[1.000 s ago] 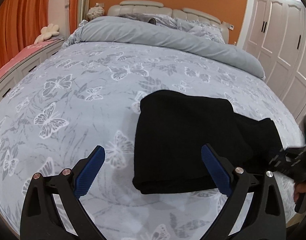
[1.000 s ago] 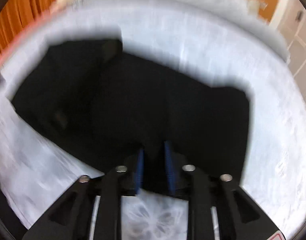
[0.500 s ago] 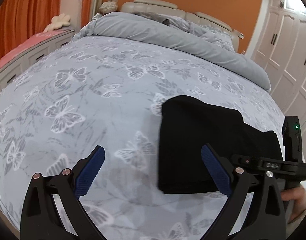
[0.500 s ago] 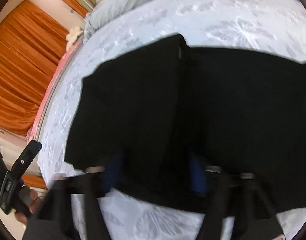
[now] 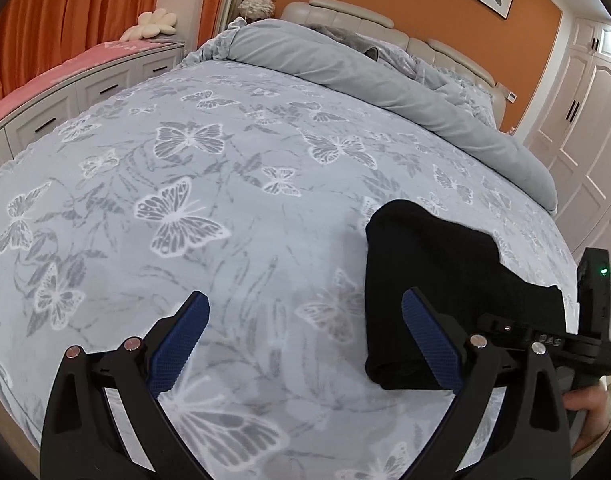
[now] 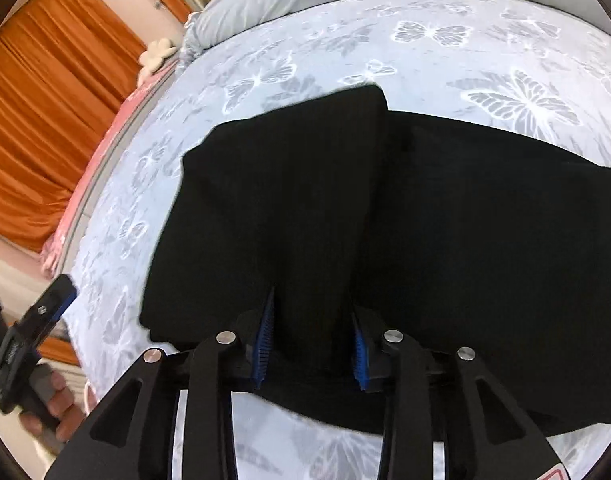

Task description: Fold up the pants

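Note:
The black pants (image 5: 433, 280) lie folded on the butterfly-print bed cover, at the right in the left wrist view. They fill the middle of the right wrist view (image 6: 385, 220), one layer folded over the other. My left gripper (image 5: 305, 336) is open and empty above the cover, left of the pants. My right gripper (image 6: 311, 336) has its jaws partly closed around the near edge of the pants; its body shows at the right edge of the left wrist view (image 5: 577, 340).
The bed cover (image 5: 185, 200) spreads left and ahead. A rolled grey duvet (image 5: 365, 76) lies across the head of the bed. A pink-topped drawer bench (image 5: 85, 76) stands at left, white wardrobes (image 5: 577, 100) at right.
My left gripper has swung left and back, so the pants slid to the right of its view. My right gripper opened wide, then narrowed around the pants' near edge.

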Demonstrator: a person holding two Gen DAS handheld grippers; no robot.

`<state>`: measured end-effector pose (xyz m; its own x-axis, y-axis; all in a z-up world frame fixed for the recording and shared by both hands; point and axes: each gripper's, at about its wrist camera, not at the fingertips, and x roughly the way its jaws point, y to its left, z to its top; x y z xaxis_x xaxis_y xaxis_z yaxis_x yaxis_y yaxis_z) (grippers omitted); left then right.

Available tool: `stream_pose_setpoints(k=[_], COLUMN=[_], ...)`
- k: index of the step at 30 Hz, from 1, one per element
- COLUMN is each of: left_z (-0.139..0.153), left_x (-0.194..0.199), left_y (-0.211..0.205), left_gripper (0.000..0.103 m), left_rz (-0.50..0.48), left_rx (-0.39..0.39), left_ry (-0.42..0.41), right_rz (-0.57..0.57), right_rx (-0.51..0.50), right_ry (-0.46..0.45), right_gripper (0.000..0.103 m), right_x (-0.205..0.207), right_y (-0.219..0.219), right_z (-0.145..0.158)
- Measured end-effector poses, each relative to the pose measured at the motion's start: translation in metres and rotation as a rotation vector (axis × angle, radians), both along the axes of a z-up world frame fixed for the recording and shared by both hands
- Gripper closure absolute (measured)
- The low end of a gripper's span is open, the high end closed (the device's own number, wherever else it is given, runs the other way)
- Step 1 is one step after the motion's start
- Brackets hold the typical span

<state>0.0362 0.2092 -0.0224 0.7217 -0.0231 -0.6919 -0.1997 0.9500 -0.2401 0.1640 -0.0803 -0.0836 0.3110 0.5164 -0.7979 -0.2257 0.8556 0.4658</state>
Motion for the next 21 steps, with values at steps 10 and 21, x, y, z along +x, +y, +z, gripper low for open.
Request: stream_pose_setpoints(k=[10, 21], left_z=[0.0, 0.006], left_x=[-0.001, 0.011], left_y=[-0.006, -0.04], left_gripper=[0.008, 0.008], left_rz=[-0.019, -0.1], left_rx=[0.003, -0.046], left_ry=[0.002, -0.024], right_rz=[0.057, 0.013], right_rx=[0.113, 0.242], right_ry=[0.0, -0.26], right_gripper=[0.087, 0.089], right_x=[-0.005, -0.02], right_y=[0.03, -0.042], right_z=[0.0, 0.096])
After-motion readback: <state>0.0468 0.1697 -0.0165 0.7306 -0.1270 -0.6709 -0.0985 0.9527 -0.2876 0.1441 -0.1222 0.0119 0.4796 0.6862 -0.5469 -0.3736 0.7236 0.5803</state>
